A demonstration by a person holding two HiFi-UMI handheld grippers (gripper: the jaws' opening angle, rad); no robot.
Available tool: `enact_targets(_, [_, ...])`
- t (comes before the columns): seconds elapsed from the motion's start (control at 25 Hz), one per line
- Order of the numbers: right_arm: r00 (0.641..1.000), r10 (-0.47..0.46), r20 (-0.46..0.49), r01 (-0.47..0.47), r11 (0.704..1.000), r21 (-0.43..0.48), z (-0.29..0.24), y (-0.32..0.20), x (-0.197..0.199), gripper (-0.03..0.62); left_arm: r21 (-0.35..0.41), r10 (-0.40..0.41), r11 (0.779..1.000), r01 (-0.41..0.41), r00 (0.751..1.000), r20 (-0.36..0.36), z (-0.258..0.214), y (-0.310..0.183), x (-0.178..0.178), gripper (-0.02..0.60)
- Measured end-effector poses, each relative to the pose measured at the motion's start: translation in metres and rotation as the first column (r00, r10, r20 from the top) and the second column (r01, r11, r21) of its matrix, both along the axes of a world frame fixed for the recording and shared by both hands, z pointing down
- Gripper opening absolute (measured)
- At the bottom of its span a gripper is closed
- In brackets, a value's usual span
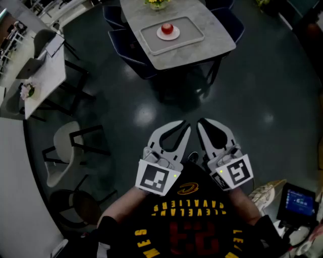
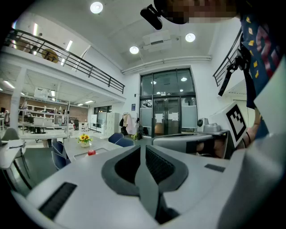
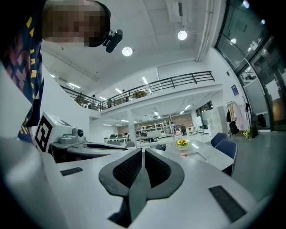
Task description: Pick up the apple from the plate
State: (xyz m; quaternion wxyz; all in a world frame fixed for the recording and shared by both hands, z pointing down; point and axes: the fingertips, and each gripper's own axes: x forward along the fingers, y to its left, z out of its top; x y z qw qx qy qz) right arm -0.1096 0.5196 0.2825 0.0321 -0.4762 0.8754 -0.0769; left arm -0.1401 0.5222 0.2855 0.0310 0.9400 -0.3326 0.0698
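Observation:
A red apple [image 1: 167, 27] sits on a small white plate [image 1: 168, 35] in a grey tray [image 1: 190, 36] on the grey table [image 1: 214, 40] at the far end of the head view. In the left gripper view the apple [image 2: 91, 152] is a small red dot at the far left; in the right gripper view the apple [image 3: 183, 154] is barely visible. Both grippers are held close to the person's chest, a long way from the table. My left gripper [image 1: 185, 124] [image 2: 143, 149] and my right gripper [image 1: 200, 122] [image 3: 143, 151] are both shut, with nothing between the jaws.
Yellow flowers [image 1: 157, 4] stand at the table's far edge. Blue chairs [image 1: 127, 44] surround it. Dark floor [image 1: 181, 101] lies between me and the table. White chairs [image 1: 64, 151] and another table [image 1: 46, 75] stand at left; a lit screen [image 1: 298, 201] at lower right.

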Motion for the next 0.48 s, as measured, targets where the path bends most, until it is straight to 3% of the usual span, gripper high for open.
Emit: enact_targets(0.48, [0.999, 0.026, 0.026, -0.026, 1.000, -0.016, 0.008, 0.006, 0.016, 0.032, -0.011, -0.024, 1.000, 0.023, 1.000, -0.017, 0.006, 0.008, 0.007, 0.038])
